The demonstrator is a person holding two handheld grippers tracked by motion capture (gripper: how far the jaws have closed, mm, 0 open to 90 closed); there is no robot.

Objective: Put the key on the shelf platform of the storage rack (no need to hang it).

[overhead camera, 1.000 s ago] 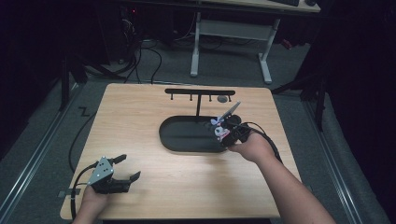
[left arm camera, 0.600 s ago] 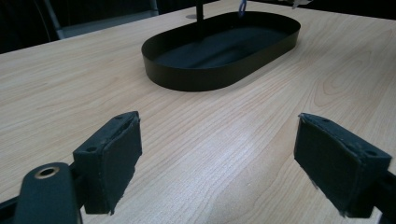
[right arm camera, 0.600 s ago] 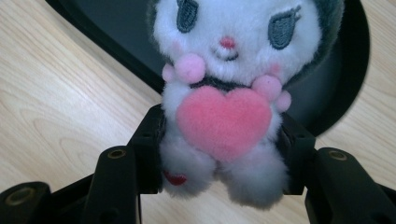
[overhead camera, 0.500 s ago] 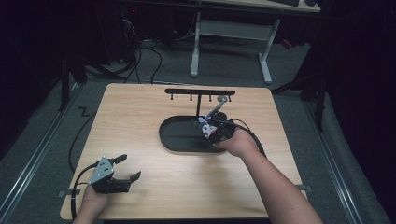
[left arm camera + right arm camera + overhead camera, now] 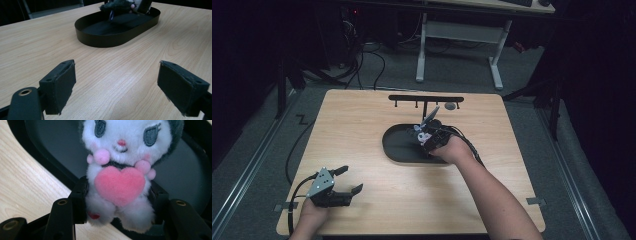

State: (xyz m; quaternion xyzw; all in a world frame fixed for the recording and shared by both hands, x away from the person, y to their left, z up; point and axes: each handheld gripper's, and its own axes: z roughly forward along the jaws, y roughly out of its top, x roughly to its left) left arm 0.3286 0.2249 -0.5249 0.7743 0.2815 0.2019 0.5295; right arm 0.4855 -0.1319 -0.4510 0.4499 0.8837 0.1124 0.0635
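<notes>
Jaws of the right gripper (image 5: pixel 117 220) were clamped on the lower body of a small plush toy (image 5: pixel 120 180), one black pad on each flank just below its pink felt heart. In the high view the right gripper (image 5: pixel 428 137) held the toy (image 5: pixel 422 134) over the right part of a black oval tray (image 5: pixel 399 150) in the middle of the bench (image 5: pixel 362 120); whether the toy touched the tray floor could not be told from that angle. A black rack with short pegs (image 5: pixel 426 99) stood just beyond the tray on the far side.

At the near left corner the left gripper (image 5: pixel 343 181) rested low over bare wood, its jaws spread wide with nothing between them; its own view showed the two pads (image 5: pixel 60 80) well apart and the tray (image 5: pixel 100 40) farther off.

The toy looked light and very soft: the fur bulged around the pads, so it would probably squash rather than slip. Its stuffed trunk seemed the soundest place to hold, since the ears and little pom-poms would likely fold or pull. Nothing about it appeared fragile.
</notes>
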